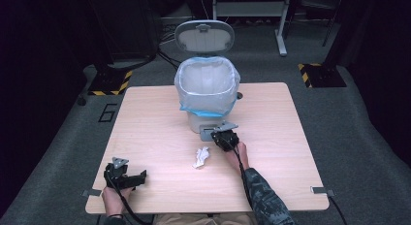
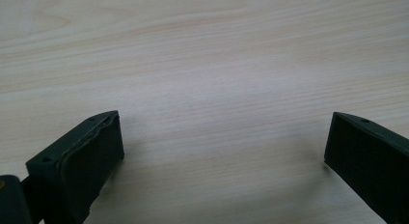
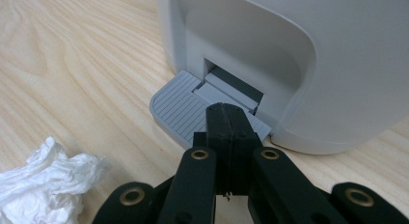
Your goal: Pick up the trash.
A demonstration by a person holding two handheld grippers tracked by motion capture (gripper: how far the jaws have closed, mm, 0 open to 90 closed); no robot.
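R gripper (image 1: 224, 137) at bin (image 1: 207, 91) base | lid (image 1: 204, 36) up | tissue (image 1: 201, 157) nr | L gripper (image 1: 127, 177) apart

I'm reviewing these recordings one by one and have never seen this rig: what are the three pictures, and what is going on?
A person at a wooden table holds hand-operated tongs in each hand. The high view looks down from above; the other two come from cameras riding on each pair of tongs. On the table stand a grey pedal bin with its lid up and a bag inside, and a crumpled tissue. The right tongs are shut, holding nothing, their tips on the bin's pedal. The left tongs rest open over bare wood.
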